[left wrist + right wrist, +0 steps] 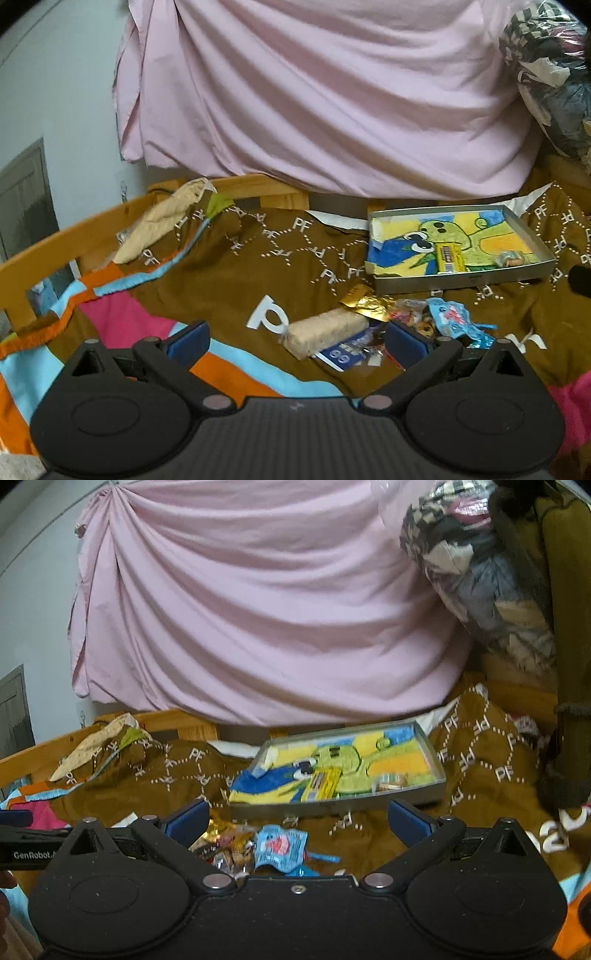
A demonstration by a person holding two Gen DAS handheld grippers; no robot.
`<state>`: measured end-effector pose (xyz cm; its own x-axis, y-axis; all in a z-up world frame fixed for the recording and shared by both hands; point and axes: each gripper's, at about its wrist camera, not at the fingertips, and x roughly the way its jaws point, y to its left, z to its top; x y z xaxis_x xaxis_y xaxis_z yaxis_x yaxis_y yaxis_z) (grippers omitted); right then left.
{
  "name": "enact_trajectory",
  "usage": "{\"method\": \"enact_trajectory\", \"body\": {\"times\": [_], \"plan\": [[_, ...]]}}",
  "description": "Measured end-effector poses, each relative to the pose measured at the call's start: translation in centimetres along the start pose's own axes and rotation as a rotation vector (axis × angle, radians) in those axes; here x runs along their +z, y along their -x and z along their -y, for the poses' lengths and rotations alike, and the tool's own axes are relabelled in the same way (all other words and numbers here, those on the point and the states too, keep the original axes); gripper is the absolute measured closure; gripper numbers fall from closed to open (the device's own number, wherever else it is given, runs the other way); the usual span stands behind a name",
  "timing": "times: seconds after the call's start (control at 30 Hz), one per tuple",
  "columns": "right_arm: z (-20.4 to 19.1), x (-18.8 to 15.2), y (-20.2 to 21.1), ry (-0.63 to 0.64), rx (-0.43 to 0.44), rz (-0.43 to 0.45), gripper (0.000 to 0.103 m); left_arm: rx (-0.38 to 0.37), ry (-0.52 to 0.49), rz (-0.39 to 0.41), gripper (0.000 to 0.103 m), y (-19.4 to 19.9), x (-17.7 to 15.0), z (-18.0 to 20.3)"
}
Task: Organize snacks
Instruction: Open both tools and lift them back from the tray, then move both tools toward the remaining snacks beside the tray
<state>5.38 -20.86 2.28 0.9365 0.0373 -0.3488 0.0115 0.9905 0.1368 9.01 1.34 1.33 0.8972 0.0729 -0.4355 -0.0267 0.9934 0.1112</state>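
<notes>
Job just begun. Tray on brown blanket holds yellow pack and one small wrapped sweet. Snack pile near tray, not in: cereal bar, blue packet, gold wrapper. Left gripper wide, empty. Right gripper wide, empty.

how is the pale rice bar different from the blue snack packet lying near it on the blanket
The rice bar is a pale beige block in clear wrap; the blue packet is bright blue with a pink print. The bar looks thick and firm, the packet flat and crumpled. The bar lies between the left claw's open fingers, the packet off to their right. Both lie outside the tray.
</notes>
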Motion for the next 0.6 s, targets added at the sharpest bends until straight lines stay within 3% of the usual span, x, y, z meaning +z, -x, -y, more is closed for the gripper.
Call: {"method": "enact_trajectory", "body": {"times": [0.23, 0.4, 0.6], "plan": [[-0.4, -0.7, -0.9, 0.022, -0.025, -0.083, 0.001, -0.023, -0.040, -0.033, 0.000, -0.1, -0.5, 0.6], [-0.5, -1.4, -2.0, 0.028, -0.030, -0.164, 0.001, -0.010, -0.051, -0.111, 0.000, -1.3, -0.8, 0.8], [-0.7, -1.7, -2.5, 0.035, -0.035, -0.200, 0.001, 0.000, -0.034, -0.172, 0.000, -2.1, -1.1, 0.6]]}}
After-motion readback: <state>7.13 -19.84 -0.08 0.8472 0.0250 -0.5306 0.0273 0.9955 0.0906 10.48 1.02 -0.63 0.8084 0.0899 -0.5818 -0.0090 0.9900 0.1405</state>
